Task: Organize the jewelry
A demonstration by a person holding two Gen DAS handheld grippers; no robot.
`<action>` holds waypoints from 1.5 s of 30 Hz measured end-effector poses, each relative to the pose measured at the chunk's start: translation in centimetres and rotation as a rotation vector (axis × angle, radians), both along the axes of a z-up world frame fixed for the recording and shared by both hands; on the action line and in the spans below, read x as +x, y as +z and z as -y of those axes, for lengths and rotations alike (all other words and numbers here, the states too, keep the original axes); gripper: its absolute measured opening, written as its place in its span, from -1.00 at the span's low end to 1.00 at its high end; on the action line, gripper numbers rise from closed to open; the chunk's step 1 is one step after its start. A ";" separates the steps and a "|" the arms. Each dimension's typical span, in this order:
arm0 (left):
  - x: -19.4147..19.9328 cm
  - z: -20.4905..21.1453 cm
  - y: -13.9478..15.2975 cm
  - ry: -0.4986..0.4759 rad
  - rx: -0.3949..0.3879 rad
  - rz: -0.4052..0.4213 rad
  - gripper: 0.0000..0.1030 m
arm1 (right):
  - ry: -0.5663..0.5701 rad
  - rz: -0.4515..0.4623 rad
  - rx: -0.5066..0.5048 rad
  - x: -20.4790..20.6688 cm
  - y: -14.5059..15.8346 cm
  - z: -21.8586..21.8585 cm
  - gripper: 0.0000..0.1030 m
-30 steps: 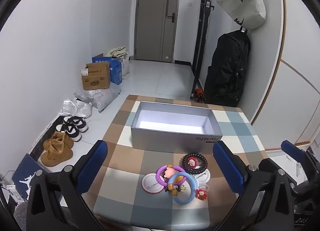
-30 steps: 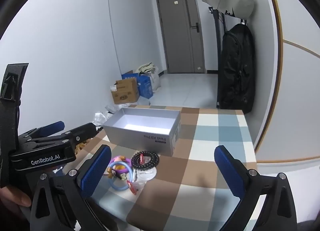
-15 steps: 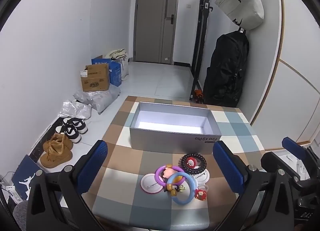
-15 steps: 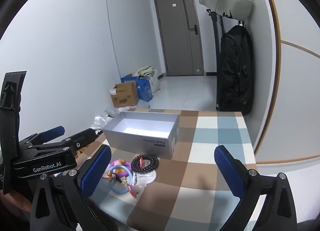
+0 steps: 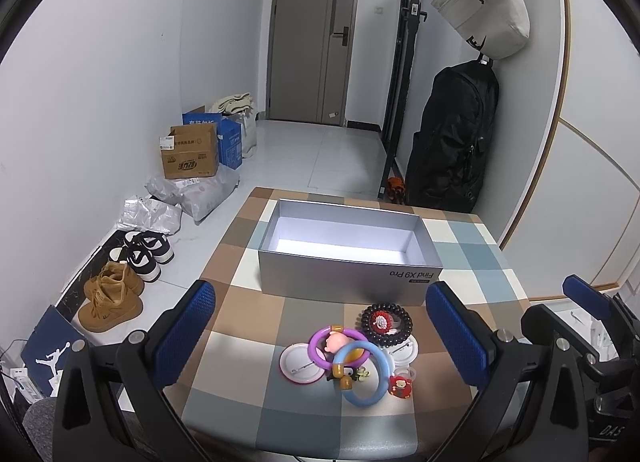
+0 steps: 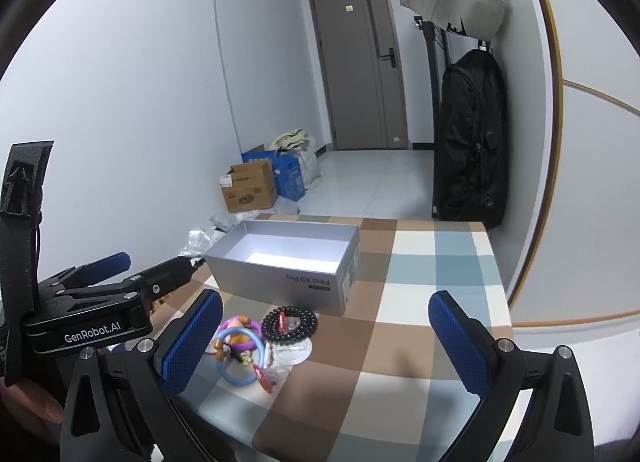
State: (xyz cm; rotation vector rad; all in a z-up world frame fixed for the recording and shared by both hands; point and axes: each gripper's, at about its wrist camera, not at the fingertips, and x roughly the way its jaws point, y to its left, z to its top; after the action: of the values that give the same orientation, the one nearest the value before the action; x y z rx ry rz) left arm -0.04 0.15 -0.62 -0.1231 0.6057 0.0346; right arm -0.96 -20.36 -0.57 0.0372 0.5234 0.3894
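A pile of jewelry lies near the front of the checked table (image 5: 240,402): a black bead bracelet (image 5: 386,322), a purple ring (image 5: 320,346), a blue ring (image 5: 366,374), white round badges (image 5: 296,366) and a small red charm (image 5: 400,385). Behind it stands an open, empty grey box (image 5: 348,258). My left gripper (image 5: 320,334) is open and empty, above the table's front edge. My right gripper (image 6: 324,342) is open and empty, right of the pile (image 6: 260,338). The box (image 6: 288,262) and the left gripper (image 6: 96,302) also show in the right wrist view.
Shoes (image 5: 112,298), grey bags (image 5: 192,194) and cardboard boxes (image 5: 192,154) lie on the floor left of the table. A black backpack (image 5: 456,134) and a beige bag (image 5: 484,6) hang on the right wall. A closed door (image 5: 316,34) is at the back.
Both grippers have drawn back and up a little; the table and the pile look slightly farther and lower. Both stay open. Nothing on the table has moved.
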 end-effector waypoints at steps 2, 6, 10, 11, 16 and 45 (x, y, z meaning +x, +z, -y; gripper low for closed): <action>0.0 -0.1 0.0 0.000 -0.003 0.002 0.98 | -0.004 0.001 0.004 0.0 0.1 0.1 1.00; -0.1 0.0 0.1 -0.002 0.002 0.006 0.98 | -0.011 0.004 0.009 -0.1 0.1 0.2 1.00; -0.3 0.3 0.1 -0.009 0.006 0.015 0.98 | -0.014 0.004 0.010 -0.1 0.1 0.3 1.00; -0.4 0.4 0.2 -0.007 0.010 0.019 0.98 | -0.014 0.006 0.008 -0.1 0.1 0.3 1.00; -0.4 0.5 0.2 -0.001 0.023 0.025 0.98 | -0.013 0.006 0.014 -0.1 0.1 0.4 1.00; -0.2 0.7 -0.7 -0.052 0.002 -0.035 0.98 | -0.037 -0.002 0.036 0.4 0.3 1.0 1.00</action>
State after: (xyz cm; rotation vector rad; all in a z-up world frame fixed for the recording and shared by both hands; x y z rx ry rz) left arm -0.20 -0.53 -1.35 -0.1048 0.6436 -0.0133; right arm -0.58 -21.32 -0.29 0.0817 0.5167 0.3628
